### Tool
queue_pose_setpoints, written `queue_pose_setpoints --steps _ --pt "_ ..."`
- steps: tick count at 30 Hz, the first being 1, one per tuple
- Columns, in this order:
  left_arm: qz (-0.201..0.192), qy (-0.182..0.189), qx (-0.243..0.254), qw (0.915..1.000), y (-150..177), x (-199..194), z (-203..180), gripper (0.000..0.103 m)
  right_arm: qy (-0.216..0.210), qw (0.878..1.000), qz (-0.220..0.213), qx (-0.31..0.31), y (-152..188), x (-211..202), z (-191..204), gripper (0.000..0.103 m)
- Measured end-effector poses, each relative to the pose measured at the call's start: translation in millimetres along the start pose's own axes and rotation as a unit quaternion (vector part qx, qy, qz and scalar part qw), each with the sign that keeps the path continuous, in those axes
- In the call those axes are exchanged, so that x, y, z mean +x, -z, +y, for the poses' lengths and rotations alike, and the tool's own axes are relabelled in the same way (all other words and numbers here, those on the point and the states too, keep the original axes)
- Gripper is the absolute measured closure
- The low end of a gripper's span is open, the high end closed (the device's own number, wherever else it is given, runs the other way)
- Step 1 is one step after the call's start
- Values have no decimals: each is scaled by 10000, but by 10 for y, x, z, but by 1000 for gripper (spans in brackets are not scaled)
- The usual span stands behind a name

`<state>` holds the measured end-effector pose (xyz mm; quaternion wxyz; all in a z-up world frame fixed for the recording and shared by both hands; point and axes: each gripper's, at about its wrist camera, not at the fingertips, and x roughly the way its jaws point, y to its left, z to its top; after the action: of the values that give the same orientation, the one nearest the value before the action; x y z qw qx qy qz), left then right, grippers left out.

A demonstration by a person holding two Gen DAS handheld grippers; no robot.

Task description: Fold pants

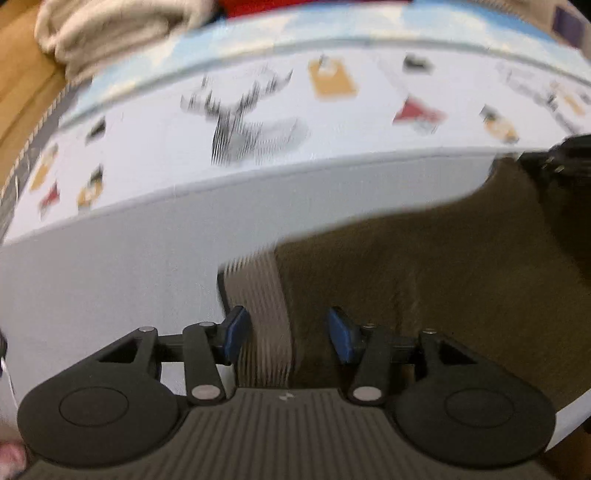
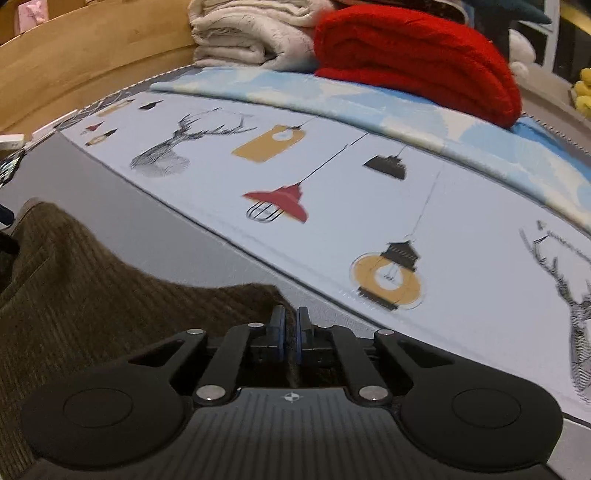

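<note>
Dark brown corduroy pants (image 1: 424, 280) lie on a pale grey bed sheet (image 1: 92, 288); their ribbed grey waistband (image 1: 258, 295) points toward me in the blurred left wrist view. My left gripper (image 1: 286, 332) is open, its blue pads on either side of the waistband, just above it. In the right wrist view the pants (image 2: 92, 302) fill the lower left. My right gripper (image 2: 290, 325) is shut on an edge of the pants at their right corner.
A printed sheet (image 2: 332, 177) with deer and lantern pictures covers the bed beyond. A folded red blanket (image 2: 417, 55) and a cream blanket (image 2: 251, 33) sit at the far edge. A wooden bed frame (image 2: 85, 66) runs along the left.
</note>
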<state>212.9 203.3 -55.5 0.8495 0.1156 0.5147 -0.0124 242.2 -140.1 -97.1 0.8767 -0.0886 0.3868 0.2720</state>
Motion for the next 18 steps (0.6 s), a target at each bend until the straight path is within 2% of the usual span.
queue_pose_setpoints --steps 3,6,8,9,10,11,12,16,18 --pt "-474 163 39 9987 -45 -129 -63 48 146 9990 -254 326 -46 -105 -75 97" --pt "-623 442 82 9970 -92 -140 -177 50 186 9957 -612 667 -100 -261 -187 97" --pt "-462 618 146 9969 -103 -44 -243 51 108 9935 -801 799 -122 -369 -242 97" --pt "-269 569 227 9978 -90 40 -276 51 98 9929 -843 835 -124 -409 -257 97" --pt "47 402 321 9987 -65 168 -310 54 95 9924 -860 878 -123 -446 -273 97" --pt "282 262 394 9985 -24 270 -324 61 88 9916 -866 958 -120 -496 -299 97" --pt "388 149 483 9980 -2 322 -354 62 70 9903 -891 1066 -115 -560 -337 97" --pt "287 36 304 9991 -104 238 -436 61 154 9833 -1019 1498 -75 -919 -568 96" --pt "142 116 372 9991 -134 171 -515 61 291 9769 -1143 1781 1 -1196 -744 96"
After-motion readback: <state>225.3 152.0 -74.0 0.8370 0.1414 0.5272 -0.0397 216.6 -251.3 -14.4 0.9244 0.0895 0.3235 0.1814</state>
